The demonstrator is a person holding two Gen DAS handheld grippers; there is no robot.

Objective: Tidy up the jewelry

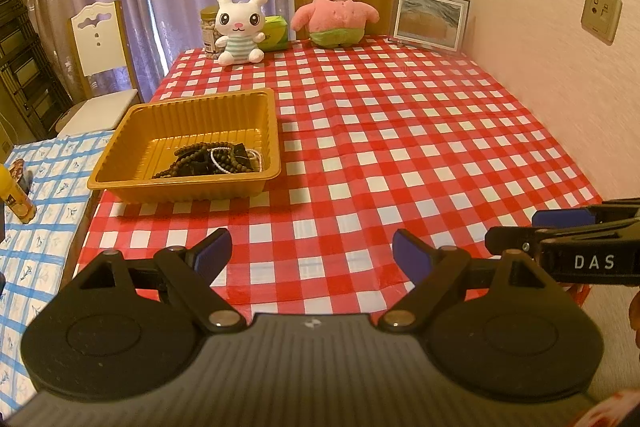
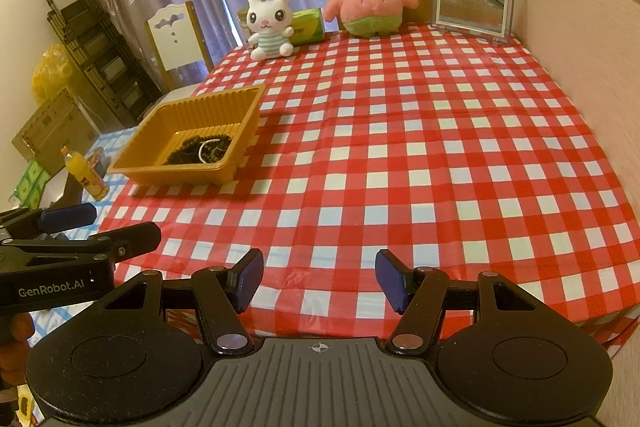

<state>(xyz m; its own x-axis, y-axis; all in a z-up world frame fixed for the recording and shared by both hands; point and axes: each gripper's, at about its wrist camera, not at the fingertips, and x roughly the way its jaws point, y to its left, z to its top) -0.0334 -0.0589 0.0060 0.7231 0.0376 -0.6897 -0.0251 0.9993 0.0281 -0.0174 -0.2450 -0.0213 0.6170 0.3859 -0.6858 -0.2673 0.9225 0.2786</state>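
Observation:
A tan plastic tray (image 1: pixel 120 147) stands at the left edge of the red-checked table (image 1: pixel 400 131). In its near right corner lies a heap of dark bead strings and a white bead bracelet (image 1: pixel 216 161). My left gripper (image 1: pixel 312 254) is open and empty above the table's near edge, short of the tray. My right gripper (image 2: pixel 319 281) is open and empty, also above the near edge. The tray (image 2: pixel 132 163) and beads (image 2: pixel 200 150) show at the left in the right wrist view. Each gripper sees the other at its side.
At the table's far edge stand a white bunny plush (image 1: pixel 240 27), a jar (image 1: pixel 209 31), a green box (image 1: pixel 275 33), a pink star plush (image 1: pixel 335 9) and a framed picture (image 1: pixel 428 19). A side table with a blue-checked cloth (image 1: pixel 44 203) and a bottle (image 1: pixel 16 199) lies left. A wall runs along the right.

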